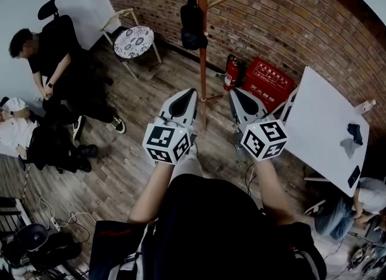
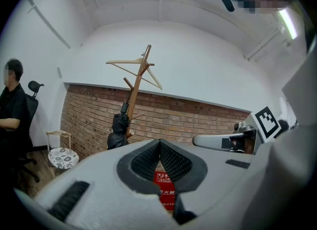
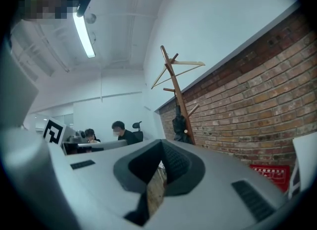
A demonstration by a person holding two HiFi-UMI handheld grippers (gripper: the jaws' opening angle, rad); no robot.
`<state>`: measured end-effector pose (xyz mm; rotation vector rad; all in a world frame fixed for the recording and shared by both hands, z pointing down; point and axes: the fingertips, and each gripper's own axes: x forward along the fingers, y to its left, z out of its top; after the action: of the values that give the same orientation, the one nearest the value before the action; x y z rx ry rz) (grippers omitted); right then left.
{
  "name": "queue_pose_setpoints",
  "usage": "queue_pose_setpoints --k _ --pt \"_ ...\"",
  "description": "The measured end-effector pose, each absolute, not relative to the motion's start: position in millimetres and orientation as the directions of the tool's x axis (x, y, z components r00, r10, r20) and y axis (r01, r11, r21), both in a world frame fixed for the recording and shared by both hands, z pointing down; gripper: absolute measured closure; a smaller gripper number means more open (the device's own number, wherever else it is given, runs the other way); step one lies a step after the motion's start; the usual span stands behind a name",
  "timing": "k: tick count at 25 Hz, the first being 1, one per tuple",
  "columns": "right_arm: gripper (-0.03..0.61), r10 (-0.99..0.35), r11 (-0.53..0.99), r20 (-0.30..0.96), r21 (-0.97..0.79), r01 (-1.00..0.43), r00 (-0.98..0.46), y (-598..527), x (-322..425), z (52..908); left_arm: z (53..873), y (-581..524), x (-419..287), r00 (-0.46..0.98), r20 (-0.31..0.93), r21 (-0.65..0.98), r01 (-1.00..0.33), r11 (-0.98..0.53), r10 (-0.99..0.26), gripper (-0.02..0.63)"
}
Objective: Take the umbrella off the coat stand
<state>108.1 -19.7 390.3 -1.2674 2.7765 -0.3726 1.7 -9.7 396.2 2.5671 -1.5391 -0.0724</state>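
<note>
Left gripper (image 1: 191,93) (image 2: 159,143): jaws closed tip to tip, nothing held. Right gripper (image 1: 234,92) (image 3: 161,143): jaws likewise together, empty. Both level, side by side, aimed at coat stand (image 1: 203,61) (image 2: 137,83) (image 3: 174,78), clear of it. Stand on wooden floor (image 1: 139,122) at floor's edge by brick wall (image 1: 271,13). Umbrella (image 1: 193,22) (image 2: 119,131) (image 3: 181,124): black, folded, hanging against stand's pole, below its top arms. Red box (image 1: 267,82) and fire extinguisher (image 1: 231,72) at wall foot, right of stand. Chair with patterned seat (image 1: 134,41) left of stand.
</note>
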Motion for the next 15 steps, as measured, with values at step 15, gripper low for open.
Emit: queue_pose_setpoints --k 15 --pt "0.551 -0.758 0.617 0.054 -0.262 -0.742 -0.65 -89.5 102.6 387.8 391.4 -74.3 -4.0 0.477 0.043 0.149 -0.872 -0.467 -0.878 0.595"
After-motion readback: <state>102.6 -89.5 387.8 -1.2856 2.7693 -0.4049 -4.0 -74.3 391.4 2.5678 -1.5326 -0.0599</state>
